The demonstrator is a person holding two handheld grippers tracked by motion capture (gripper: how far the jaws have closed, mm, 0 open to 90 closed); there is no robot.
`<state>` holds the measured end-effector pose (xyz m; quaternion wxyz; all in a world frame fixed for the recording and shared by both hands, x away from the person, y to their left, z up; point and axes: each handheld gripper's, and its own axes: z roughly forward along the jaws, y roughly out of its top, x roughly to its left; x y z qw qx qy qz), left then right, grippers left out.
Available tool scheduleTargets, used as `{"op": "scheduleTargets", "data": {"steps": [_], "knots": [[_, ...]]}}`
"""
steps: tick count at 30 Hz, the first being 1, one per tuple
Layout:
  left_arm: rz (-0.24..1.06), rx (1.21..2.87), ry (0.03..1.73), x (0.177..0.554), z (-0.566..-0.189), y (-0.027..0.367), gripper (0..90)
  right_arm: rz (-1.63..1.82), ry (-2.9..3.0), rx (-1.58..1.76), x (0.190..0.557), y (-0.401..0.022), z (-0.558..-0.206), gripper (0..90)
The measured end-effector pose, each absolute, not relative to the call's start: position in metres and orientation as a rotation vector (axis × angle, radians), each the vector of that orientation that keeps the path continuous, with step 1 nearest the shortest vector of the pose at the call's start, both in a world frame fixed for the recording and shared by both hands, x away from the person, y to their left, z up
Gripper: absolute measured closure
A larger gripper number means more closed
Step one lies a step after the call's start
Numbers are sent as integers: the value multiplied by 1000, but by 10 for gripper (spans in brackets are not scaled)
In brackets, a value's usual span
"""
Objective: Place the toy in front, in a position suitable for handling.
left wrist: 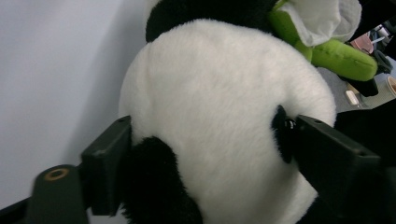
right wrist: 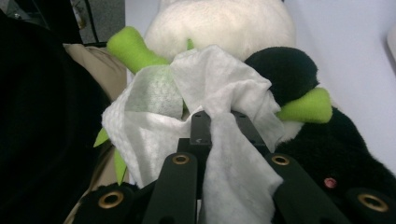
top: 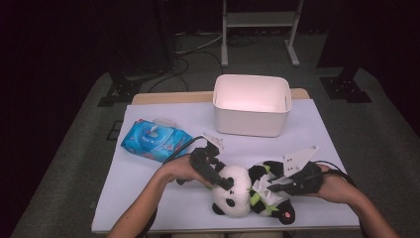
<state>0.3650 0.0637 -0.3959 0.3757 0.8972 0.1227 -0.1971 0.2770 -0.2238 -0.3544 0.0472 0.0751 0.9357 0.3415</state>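
Lying at the left of the white-covered counter point(top: 148, 198) is a blue soft pack of wet wipes point(top: 154, 140) with a white flip lid, well apart from the work at the front edge. Just right of it the left gripper point(top: 224, 182) reaches in from the person's left hand point(top: 181, 170), its jaws set either side of the white head of a black-and-white plush panda toy point(top: 247, 191). In the left gripper view the two black jaws bracket that head point(left wrist: 219, 116): the left one sits against the fur beside a black ear, the right one touches a black eye patch, so they are grasping the head (the fur hardly dents under them). The panda lies on its side near the counter's front edge, head to the left, body and green trim to the right. Behind it, toward the far edge, stands a white rectangular plastic bin point(top: 251, 105), open on top. Farthest right, the right gripper point(top: 275, 187) is clenched on a crumpled white wet wipe point(right wrist: 187, 116), which is draped against the panda's green collar and black arm.
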Motion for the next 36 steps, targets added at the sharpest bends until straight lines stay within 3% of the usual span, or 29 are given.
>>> {"op": "scheduleTargets", "data": {"steps": [6, 17, 36], "knots": [[-420, 2303, 242, 364, -380, 61, 272, 1076, 2826, 233, 280, -227, -352, 806], [-180, 2362, 191, 386, -343, 65, 279, 1122, 2729, 275, 314, -223, -345, 808], [18, 2420, 90, 358, -354, 76, 269, 1116, 2753, 135, 326, -181, -313, 806]]}}
